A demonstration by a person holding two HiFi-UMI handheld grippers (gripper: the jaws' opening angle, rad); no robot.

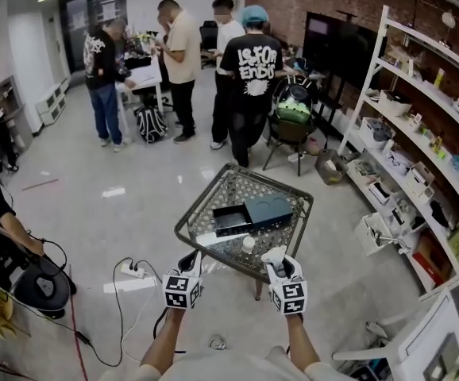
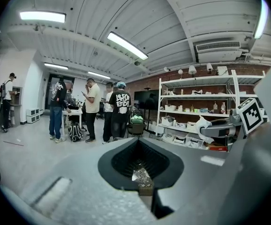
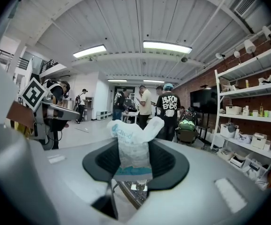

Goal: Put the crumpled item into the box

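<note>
Here, glass table (image 1: 228,187) bearing dark box (image 1: 233,219); glossy floor (image 1: 94,213), shelving (image 1: 420,125) right.

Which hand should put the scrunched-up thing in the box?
Right. The right gripper grips the white crumpled item, and the box lies open just ahead. The left gripper holds nothing between its jaws.

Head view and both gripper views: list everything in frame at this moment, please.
table: one, glass top, centre floor
box: one, black, open, on the table
lid: one, dark, beside the box
small white object: one, table's near edge
shelving: one, white, right wall
people: about five standing at the back
power strip: one, white, floor
crumpled item: one, white with blue print, in right gripper
left gripper: grey, empty
right gripper: grey, gripping the item
</note>
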